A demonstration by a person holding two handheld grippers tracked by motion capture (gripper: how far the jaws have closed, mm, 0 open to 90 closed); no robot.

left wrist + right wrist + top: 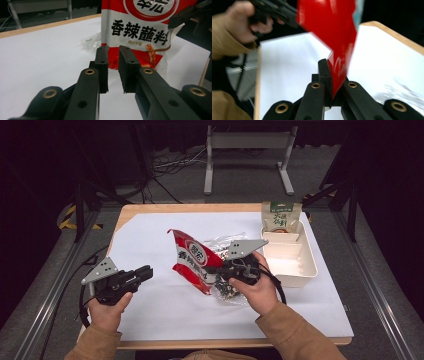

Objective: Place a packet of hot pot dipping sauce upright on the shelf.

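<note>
The left tongs (144,272) hover over the white-covered desk (150,245) with jaws slightly parted, gripping nothing. Right of them, the right tongs (329,75) are clamped on the edge of a glossy red foil seasoning packet (192,260), held off the desk (a clear plastic bag (225,292) lies beneath), and a white compartment tray (292,265) stands farther right.

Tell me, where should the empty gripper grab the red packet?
Probably the red packet's free edge toward the left gripper, coming in from that side. It hangs flat and upright with the right gripper pinching the other edge, so thin jaws can close across it.
</note>
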